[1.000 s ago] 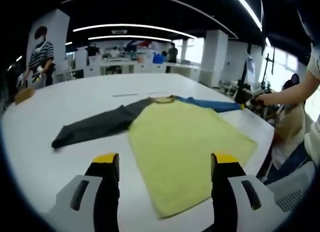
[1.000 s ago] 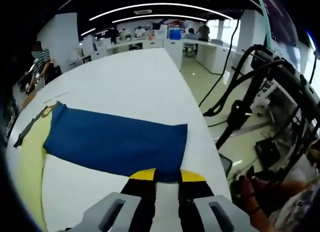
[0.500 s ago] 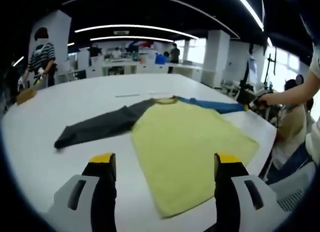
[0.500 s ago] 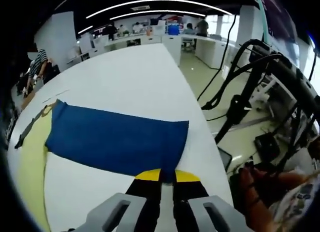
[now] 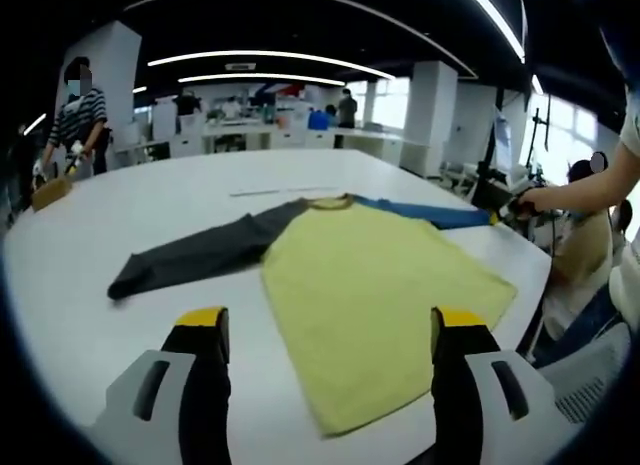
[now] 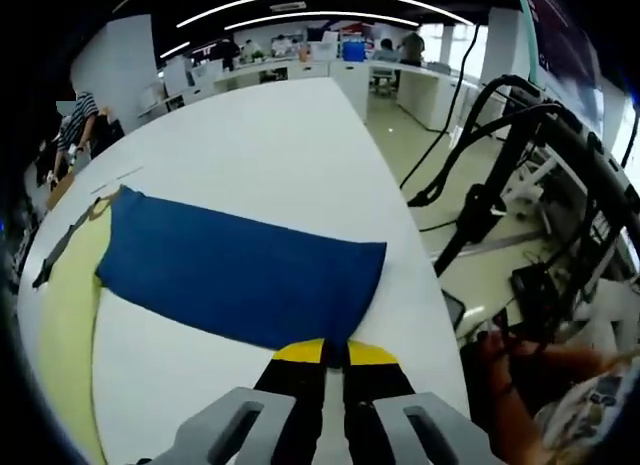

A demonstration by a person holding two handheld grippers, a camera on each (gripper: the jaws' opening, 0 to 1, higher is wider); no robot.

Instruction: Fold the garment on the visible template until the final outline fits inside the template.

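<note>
On the bench (image 5: pixel 120 215), the blue sleeve (image 6: pixel 240 275) is pinched by the right gripper (image 6: pixel 335 353) for folding inward, while the left gripper (image 5: pixel 330 330) is held spread.

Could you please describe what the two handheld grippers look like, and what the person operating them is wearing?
Both the left gripper and the right gripper have black jaws with yellow tips, rising from light grey moulded bodies with dark slot-shaped openings. The person's arm, seen in the left gripper view, comes out of a short white sleeve.

Left view faces the shirt (image 5: pixel 370 295) from afar; right view close.
</note>
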